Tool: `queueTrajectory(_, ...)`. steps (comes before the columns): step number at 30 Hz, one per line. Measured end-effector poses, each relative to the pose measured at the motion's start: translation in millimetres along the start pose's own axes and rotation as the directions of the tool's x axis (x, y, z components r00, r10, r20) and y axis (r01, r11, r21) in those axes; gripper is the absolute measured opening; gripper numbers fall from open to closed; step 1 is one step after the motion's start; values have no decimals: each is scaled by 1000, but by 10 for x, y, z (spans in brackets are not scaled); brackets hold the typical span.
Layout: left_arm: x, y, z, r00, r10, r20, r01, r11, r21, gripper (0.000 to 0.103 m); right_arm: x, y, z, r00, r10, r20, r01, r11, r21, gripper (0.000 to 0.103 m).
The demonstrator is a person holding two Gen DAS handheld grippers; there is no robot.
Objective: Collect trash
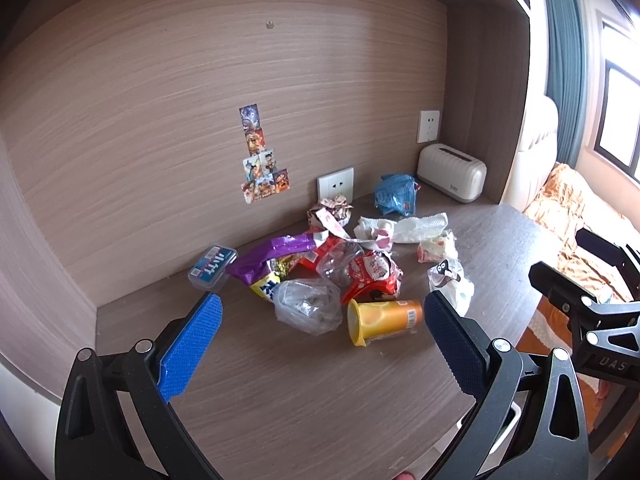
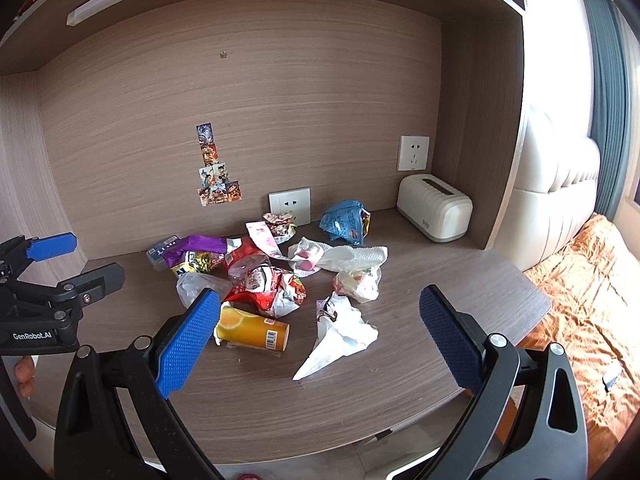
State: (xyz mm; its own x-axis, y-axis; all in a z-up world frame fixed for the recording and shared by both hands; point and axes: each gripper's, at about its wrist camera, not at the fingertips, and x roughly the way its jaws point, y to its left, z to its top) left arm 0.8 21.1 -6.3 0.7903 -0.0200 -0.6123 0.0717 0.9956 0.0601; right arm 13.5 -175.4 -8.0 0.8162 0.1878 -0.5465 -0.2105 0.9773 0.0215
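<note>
A pile of trash lies on the wooden desk (image 1: pixel 280 392): an orange paper cup on its side (image 1: pixel 384 320) (image 2: pixel 252 330), a clear plastic bag (image 1: pixel 308 310), red wrappers (image 1: pixel 372 276) (image 2: pixel 264 284), a purple wrapper (image 1: pixel 272 252) (image 2: pixel 196 246), a crumpled blue bag (image 1: pixel 394 194) (image 2: pixel 344 222), white tissue (image 1: pixel 416 226) (image 2: pixel 352 256) and a white wrapper (image 1: pixel 450 280) (image 2: pixel 340 336). My left gripper (image 1: pixel 320 348) is open and empty, above the desk before the cup. My right gripper (image 2: pixel 320 340) is open and empty, above the white wrapper.
A white tissue box (image 1: pixel 452 178) (image 2: pixel 436 208) stands at the back right under a wall socket (image 2: pixel 414 154). A small blue box (image 1: pixel 212 266) lies at the pile's left. Stickers (image 1: pixel 262 168) are on the back panel. A bed with orange bedding (image 2: pixel 592 304) is to the right.
</note>
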Motion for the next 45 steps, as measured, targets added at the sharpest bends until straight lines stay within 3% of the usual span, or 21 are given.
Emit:
queueTrajectory(7, 31, 16, 8, 999, -43, -8, 42, 999, -13, 99, -38, 87, -7, 997, -67, 45, 71, 994, -85, 99)
queueTrajectory(41, 290, -62, 21, 996, -75, -49, 75, 997, -6, 99, 119, -60, 22, 998, -56, 5, 56, 997, -51, 99)
queueTrajectory(45, 391, -98, -19, 988, -142, -58, 143, 990, 20, 99, 206, -77, 11, 998, -60, -12, 60, 997, -47, 99)
